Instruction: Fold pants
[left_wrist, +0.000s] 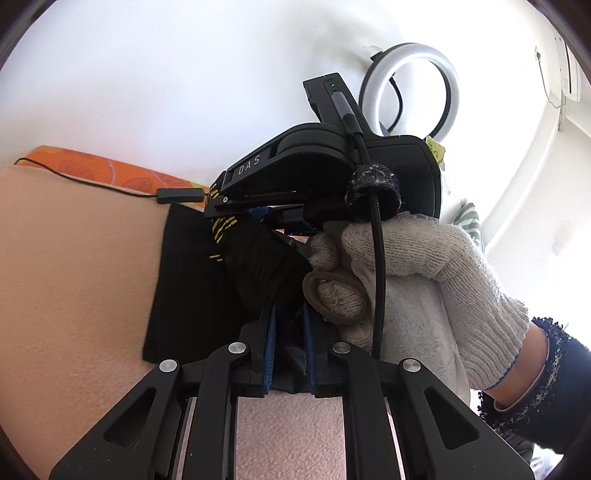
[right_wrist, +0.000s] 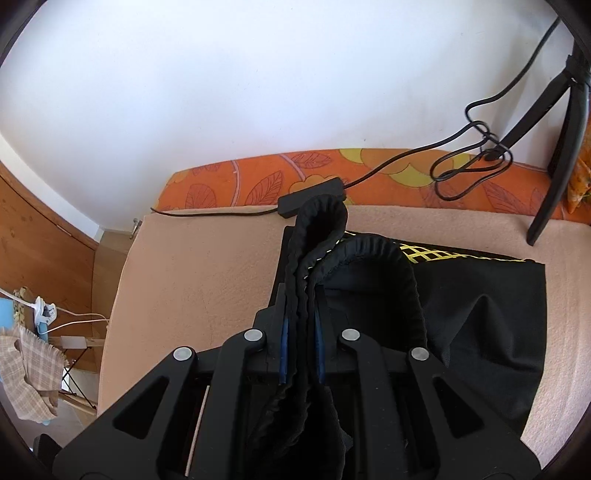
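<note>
Black pants (right_wrist: 480, 314) with yellow grid trim spread on the peach blanket (right_wrist: 203, 280), part lifted off it. Right gripper (right_wrist: 301, 332) clamped narrow on the gathered elastic waistband (right_wrist: 369, 251), which runs up between the blue pads and arches over beyond the tips. Left gripper (left_wrist: 290, 332) likewise closed on a dark fold of the same pants, right beside the gloved right hand (left_wrist: 424, 280). Black cable (right_wrist: 406, 162) along the orange cushion (right_wrist: 258, 181) behind.

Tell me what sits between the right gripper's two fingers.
In the right wrist view, the right gripper has the gathered elastic waistband of the black pants clamped between its blue-padded fingers.
</note>
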